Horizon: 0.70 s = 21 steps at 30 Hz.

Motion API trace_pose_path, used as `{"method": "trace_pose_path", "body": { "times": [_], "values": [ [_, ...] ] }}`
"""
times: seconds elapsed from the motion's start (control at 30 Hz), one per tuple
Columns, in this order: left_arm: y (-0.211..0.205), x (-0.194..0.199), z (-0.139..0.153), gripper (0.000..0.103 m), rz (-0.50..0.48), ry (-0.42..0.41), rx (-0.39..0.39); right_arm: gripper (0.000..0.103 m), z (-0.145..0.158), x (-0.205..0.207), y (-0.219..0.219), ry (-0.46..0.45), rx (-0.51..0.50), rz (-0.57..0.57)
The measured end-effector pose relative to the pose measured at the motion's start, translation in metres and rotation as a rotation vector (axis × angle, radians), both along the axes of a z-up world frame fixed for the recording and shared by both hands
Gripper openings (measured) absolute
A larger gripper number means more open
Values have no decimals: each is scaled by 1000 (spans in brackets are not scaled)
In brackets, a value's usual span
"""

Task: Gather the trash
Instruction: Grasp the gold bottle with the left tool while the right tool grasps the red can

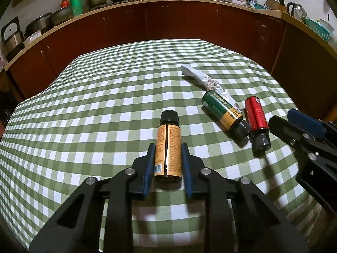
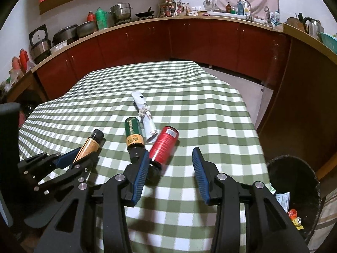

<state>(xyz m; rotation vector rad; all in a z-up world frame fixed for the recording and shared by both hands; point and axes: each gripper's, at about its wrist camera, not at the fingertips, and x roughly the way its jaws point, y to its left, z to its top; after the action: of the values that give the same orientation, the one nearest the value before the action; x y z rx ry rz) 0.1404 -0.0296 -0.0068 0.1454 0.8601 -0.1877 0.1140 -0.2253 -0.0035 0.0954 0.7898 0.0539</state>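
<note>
The left gripper had its blue pads pressed against the sides of the orange-labelled bottle, which lay flat on the checked tablecloth with its black cap pointing away from the claw. Gripping across the body rather than the cap gave the pads the longest straight surface to bear on, probably so the bottle would not roll out on lifting. From the right wrist view the pinch looked firm, though the fisheye angle there made the contact hard to confirm.

The right gripper stood spread and held nothing. The red bottle lay just ahead of it, its dark cap touching or nearly touching the left pad, so the claw seemed lined up to take that one next. The green bottle lay just beside the red one, on the claw's left, and a crumpled white wrapper lay farther ahead, behind both. The dark bin sat low to the right of this claw, off the table edge, already holding some scraps.
</note>
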Motion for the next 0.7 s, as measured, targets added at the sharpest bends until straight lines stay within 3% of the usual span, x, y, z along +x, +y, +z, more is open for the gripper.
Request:
{"method": "trace_pose_path", "body": {
  "times": [0.6,0.7],
  "values": [
    [45,4,-1,24,86,6,-8,42,-20,23,15,80,-24,-6],
    [46,3,-1,24,87,5,-9,31,-22,23,17,83,-27,1]
  ]
}}
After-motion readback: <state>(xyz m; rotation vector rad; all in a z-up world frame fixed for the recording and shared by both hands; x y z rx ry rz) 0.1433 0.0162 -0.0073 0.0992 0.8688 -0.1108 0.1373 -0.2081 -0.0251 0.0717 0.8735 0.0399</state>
